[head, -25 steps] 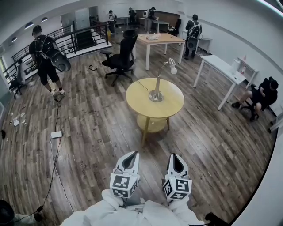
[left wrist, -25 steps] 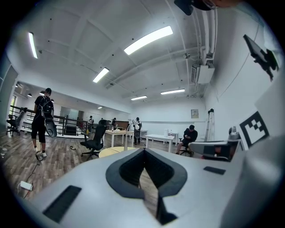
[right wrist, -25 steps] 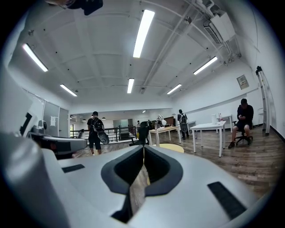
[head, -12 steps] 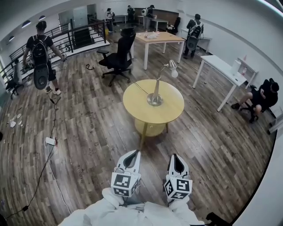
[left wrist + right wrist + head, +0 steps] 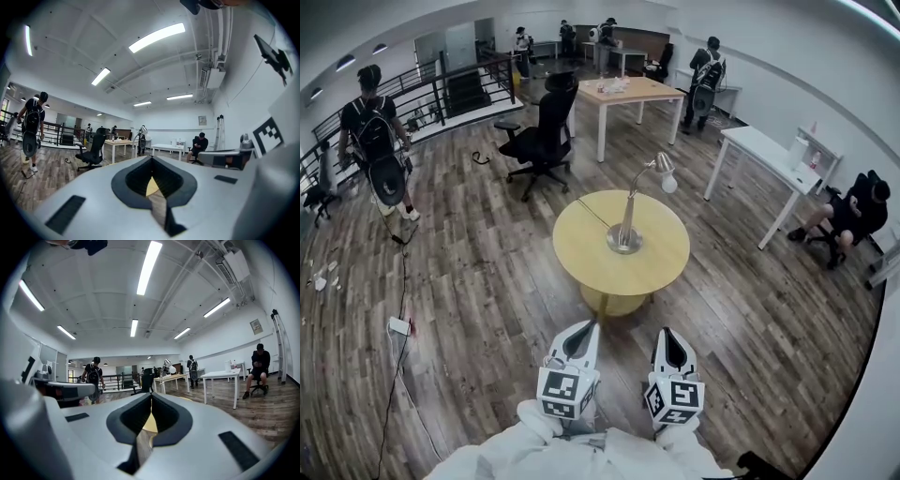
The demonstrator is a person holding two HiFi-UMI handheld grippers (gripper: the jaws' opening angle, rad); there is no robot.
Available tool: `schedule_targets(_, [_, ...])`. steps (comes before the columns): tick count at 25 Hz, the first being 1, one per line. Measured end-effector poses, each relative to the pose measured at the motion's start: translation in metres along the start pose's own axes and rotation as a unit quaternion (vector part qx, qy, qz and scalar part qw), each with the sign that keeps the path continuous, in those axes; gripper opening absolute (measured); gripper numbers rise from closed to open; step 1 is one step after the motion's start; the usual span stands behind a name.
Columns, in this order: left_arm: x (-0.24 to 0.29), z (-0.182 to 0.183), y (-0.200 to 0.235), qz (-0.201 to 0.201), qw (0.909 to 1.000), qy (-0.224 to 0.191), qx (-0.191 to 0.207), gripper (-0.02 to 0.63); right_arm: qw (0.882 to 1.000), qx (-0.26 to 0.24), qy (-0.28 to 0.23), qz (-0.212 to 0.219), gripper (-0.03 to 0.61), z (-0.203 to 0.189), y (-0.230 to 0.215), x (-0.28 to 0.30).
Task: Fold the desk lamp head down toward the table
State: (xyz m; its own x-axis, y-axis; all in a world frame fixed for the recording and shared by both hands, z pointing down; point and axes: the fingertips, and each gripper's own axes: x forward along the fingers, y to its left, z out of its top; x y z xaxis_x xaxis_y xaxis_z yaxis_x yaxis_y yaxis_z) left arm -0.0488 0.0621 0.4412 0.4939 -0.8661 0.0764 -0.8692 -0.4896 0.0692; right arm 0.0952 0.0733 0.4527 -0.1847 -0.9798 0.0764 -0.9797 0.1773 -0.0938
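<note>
Lamp (image 5: pixel 627 214) upright; left tongs (image 5: pixel 585 326), right tongs (image 5: pixel 667 331) level, closed.

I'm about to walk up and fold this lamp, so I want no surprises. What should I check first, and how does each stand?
1. Desk lamp upright on the round table, head raised: ok.
2. Left gripper shut, nothing held: ok.
3. Right gripper shut, nothing held: ok.
4. Lamp within reach: not ok, both grippers are short of the table.
5. Lamp cord slack enough: cannot tell.
</note>
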Motion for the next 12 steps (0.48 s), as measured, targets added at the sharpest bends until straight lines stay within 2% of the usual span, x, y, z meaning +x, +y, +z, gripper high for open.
schedule_targets(12, [0.102, 0.005, 0.072, -0.003, 1.0000, 0.004, 0.007, 0.000, 1.000, 0.010, -0.011, -0.005, 0.012, 0.009, -0.012, 0.122])
